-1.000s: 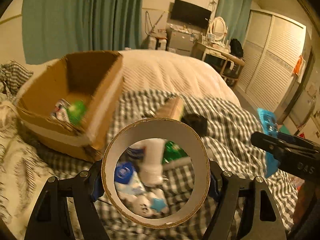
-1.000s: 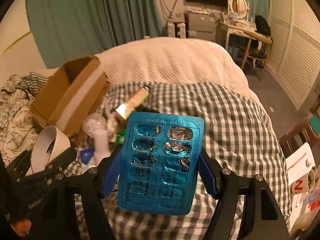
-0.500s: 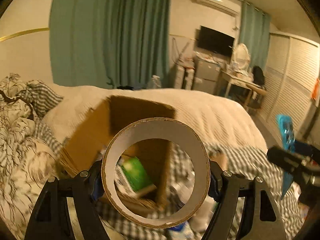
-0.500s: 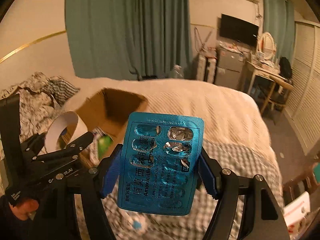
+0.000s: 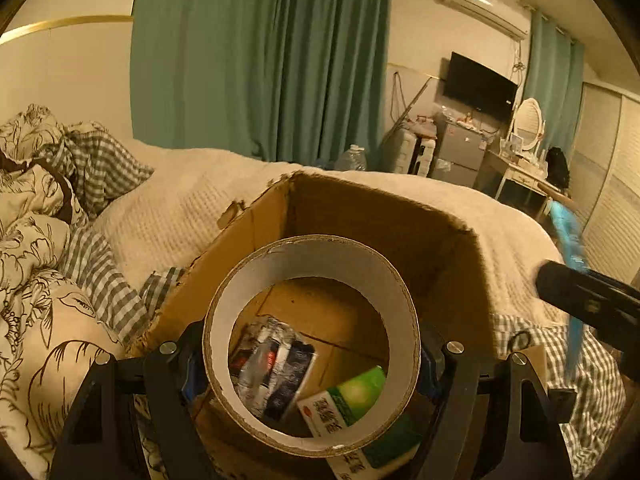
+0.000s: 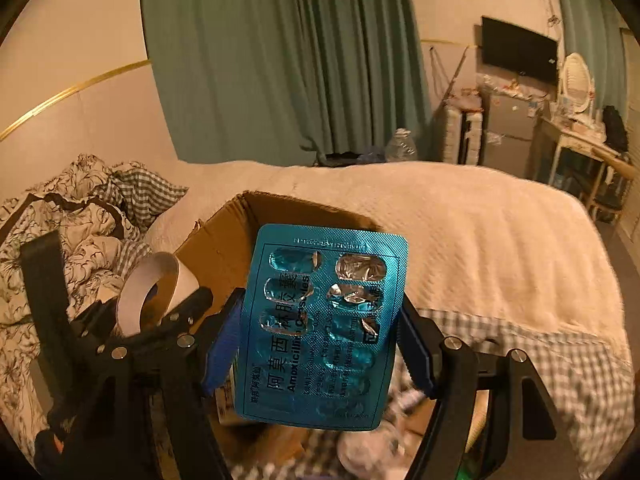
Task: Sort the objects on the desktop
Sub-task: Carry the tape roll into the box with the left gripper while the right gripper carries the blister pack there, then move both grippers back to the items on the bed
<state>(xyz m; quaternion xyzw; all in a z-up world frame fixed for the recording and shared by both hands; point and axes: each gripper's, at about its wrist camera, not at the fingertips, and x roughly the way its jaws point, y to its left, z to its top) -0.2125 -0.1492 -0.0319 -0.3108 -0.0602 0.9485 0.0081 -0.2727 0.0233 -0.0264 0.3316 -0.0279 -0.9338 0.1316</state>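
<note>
A wide bed [image 5: 208, 208] under a cream blanket fills the room, with a rumpled floral and checked duvet [image 5: 36, 264] at its left. On the bed sits an open cardboard box [image 5: 360, 220], torn along its rim; inside lie a green-and-white carton [image 5: 352, 396] and a dark crinkled packet [image 5: 276, 360]. The left hand-held gripper [image 5: 312, 364] hangs over the box, clamped on an empty cardboard tape roll [image 5: 240, 304] held upright between its pads. Just beside it, the right hand-held gripper [image 6: 320, 332] grips a blue amoxicillin blister pack [image 6: 320, 320] by its side edges, several pockets already burst, held up in front of the box's right side.
</note>
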